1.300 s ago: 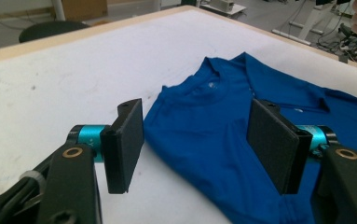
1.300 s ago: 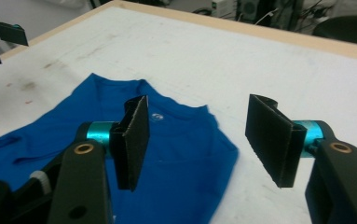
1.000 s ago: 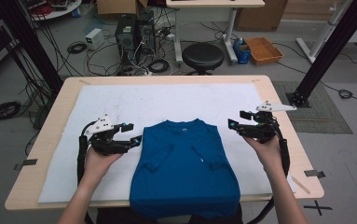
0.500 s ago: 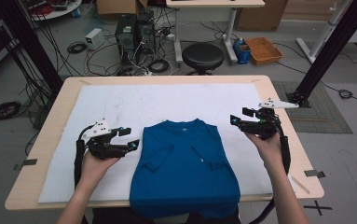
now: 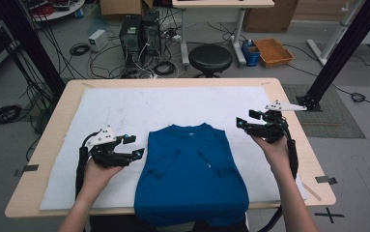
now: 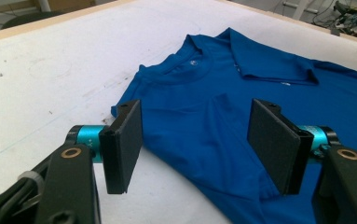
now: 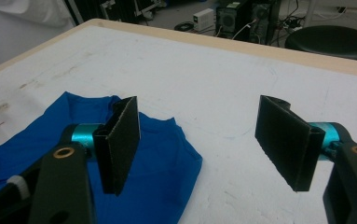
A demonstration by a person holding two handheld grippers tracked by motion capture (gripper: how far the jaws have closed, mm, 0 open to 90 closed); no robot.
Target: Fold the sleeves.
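A blue T-shirt [image 5: 190, 174] lies flat on the white mat, collar away from the person, both sleeves folded in over the chest, and its hem hangs over the table's near edge. My left gripper [image 5: 135, 146] hovers just left of the shirt's left shoulder edge, open and holding nothing. In the left gripper view its jaws [image 6: 195, 140] stand wide apart, with the T-shirt [image 6: 223, 84] spread beyond them. My right gripper [image 5: 246, 119] is open over bare mat, a little right of the shirt's right shoulder. In the right gripper view its jaws [image 7: 197, 140] are empty, and the shirt's corner [image 7: 157, 154] lies at lower left.
The white mat [image 5: 173, 106] covers most of the wooden table [image 5: 289, 96]. Beyond the far edge, a black stool [image 5: 210, 58], a computer tower [image 5: 130, 34], loose cables and an orange crate [image 5: 273, 50] sit on the floor. Black frame posts [image 5: 337, 53] rise at both sides.
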